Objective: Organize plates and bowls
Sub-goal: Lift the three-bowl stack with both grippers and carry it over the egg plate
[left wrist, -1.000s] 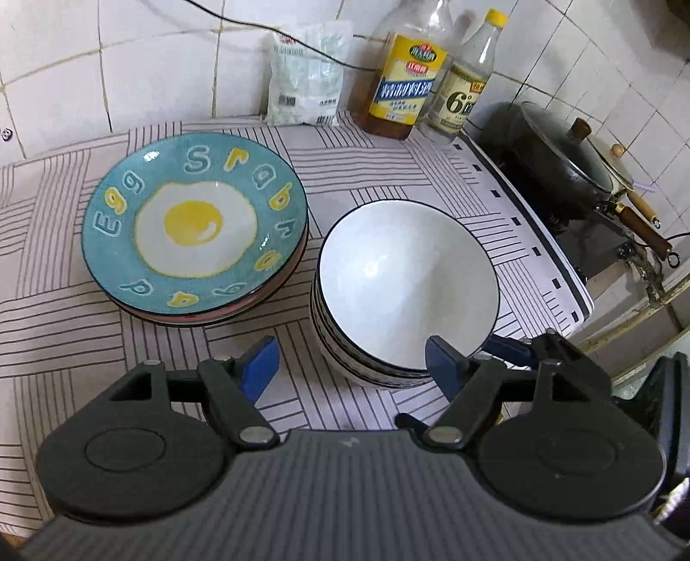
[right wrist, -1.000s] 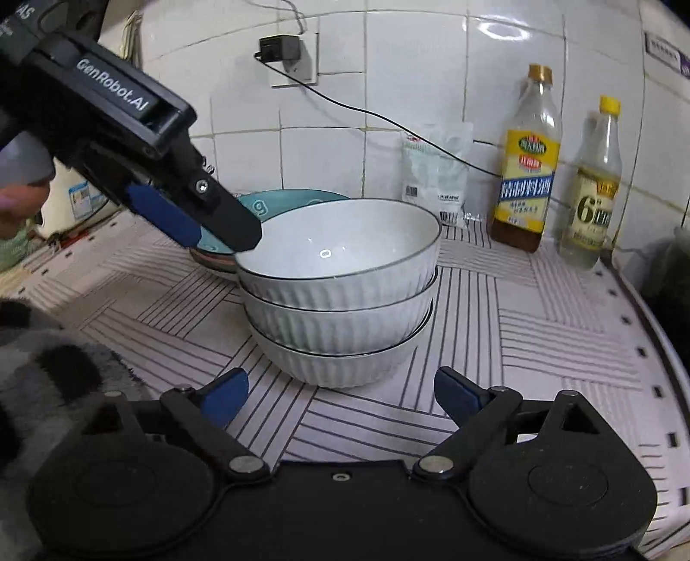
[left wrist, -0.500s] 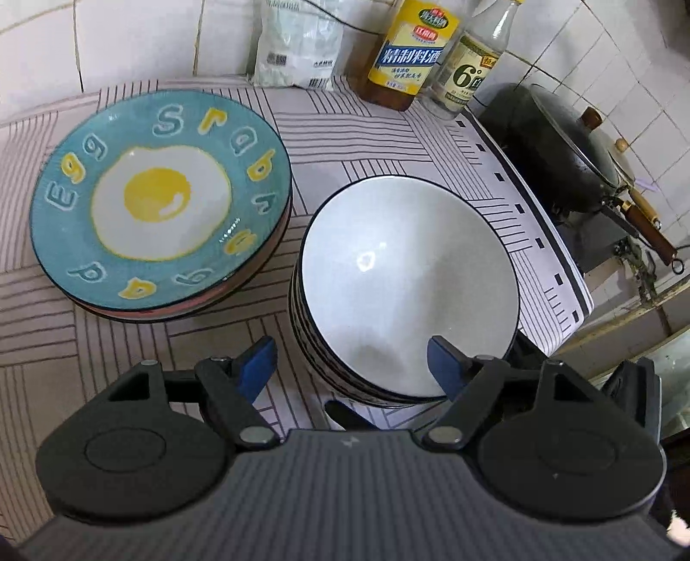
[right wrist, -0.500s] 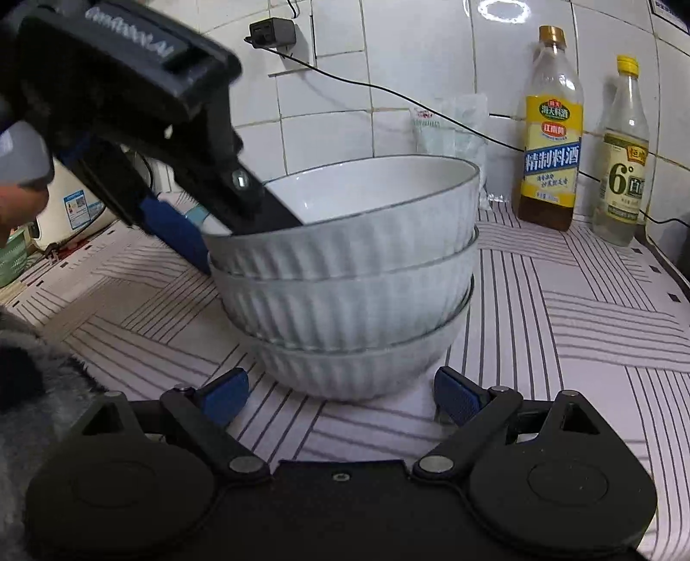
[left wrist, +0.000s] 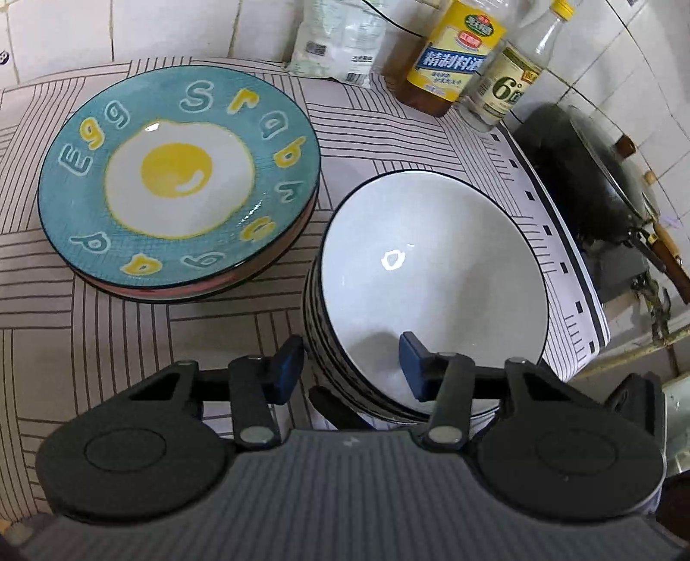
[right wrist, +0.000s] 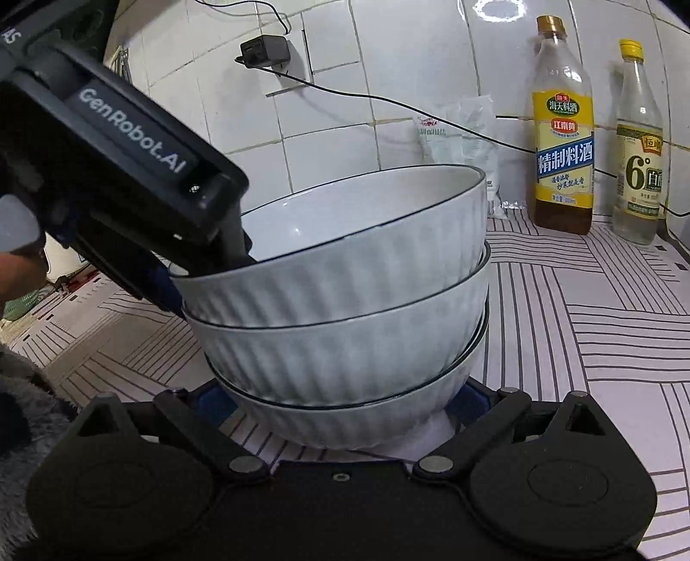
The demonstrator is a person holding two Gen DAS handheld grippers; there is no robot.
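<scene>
A stack of three white ribbed bowls stands on the striped counter; it fills the right wrist view. My left gripper is open and straddles the near rim of the stack, one finger outside, one finger inside the top bowl. My right gripper is open, its fingers on either side of the bottom bowl's base. A stack of plates topped by a teal fried-egg plate sits to the left of the bowls.
Two bottles and a white bag stand against the tiled wall. A dark wok sits on the stove beyond the counter's right edge. A charger and cable hang on the wall.
Both grippers have moved in on the bowl stack. The left one now has a finger inside the top bowl; the right one's fingers now flank the bottom bowl.
</scene>
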